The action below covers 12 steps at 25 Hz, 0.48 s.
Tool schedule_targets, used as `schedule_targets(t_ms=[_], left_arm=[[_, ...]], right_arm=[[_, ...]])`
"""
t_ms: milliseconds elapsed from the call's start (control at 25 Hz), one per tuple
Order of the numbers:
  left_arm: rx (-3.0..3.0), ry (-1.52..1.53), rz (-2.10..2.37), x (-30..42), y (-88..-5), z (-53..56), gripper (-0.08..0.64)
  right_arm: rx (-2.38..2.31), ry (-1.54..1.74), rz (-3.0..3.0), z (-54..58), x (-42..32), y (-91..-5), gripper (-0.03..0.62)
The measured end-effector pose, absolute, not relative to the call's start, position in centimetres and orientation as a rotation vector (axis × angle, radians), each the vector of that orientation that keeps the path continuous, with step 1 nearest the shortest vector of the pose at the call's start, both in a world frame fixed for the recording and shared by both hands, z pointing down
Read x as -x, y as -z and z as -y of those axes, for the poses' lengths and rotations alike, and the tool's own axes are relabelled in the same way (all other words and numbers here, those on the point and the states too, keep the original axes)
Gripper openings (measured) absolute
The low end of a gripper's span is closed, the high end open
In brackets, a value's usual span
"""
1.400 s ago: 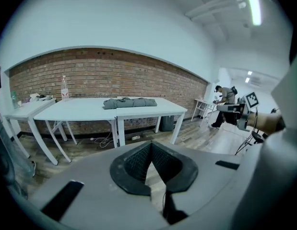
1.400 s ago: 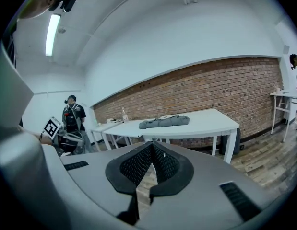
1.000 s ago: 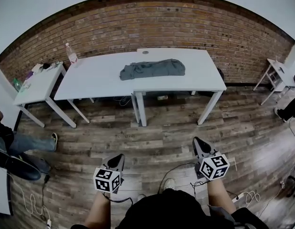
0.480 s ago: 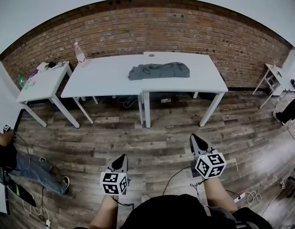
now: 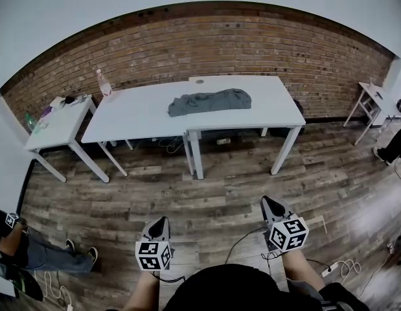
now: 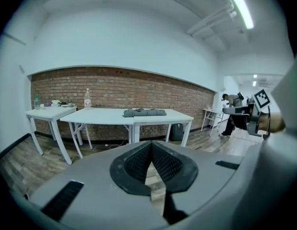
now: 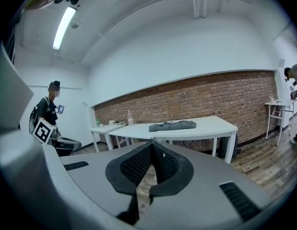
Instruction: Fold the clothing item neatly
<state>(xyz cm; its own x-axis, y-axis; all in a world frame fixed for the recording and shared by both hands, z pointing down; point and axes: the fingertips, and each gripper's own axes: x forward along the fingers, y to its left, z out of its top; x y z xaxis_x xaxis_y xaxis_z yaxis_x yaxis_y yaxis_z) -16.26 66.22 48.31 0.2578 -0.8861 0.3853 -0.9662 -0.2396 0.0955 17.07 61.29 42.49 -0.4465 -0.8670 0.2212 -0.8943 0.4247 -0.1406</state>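
**Head view:** A grey garment (image 5: 210, 101) is seen as a long, rumpled bundle on the white table (image 5: 265, 112) in the upper middle of the frame, with a bottle (image 5: 104, 83) at the table's far left corner. The left gripper (image 5: 160, 221) and the right gripper (image 5: 267, 203) are held low in the frame over the wooden floor (image 5: 226, 173), well apart from the table.

**Left gripper view:** The jaws are seen pressed together with nothing between them. The garment (image 6: 144, 112) is seen small, just above centre, on the table top.

**Right gripper view:** These jaws are likewise clenched on nothing. The garment (image 7: 172, 125) is seen just right of centre.

**Step in hand:** No grasp is under way. Two stages are fitted by the scene: the bundle waiting to be spread and folded, or a rough fold laid down and stepped away from. How neatly it lies cannot be judged at this distance, so no next move is settled.
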Motion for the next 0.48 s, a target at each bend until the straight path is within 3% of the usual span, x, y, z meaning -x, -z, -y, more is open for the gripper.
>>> schedule_targets(t_ms=[480], left_arm=[[-2.203, -0.444, 1.729, 15.7, -49.2, -66.1, -0.002]], right_arm=[[-1.584, -0.323, 2.516, -62.0, -17.3, -43.8, 0.000]])
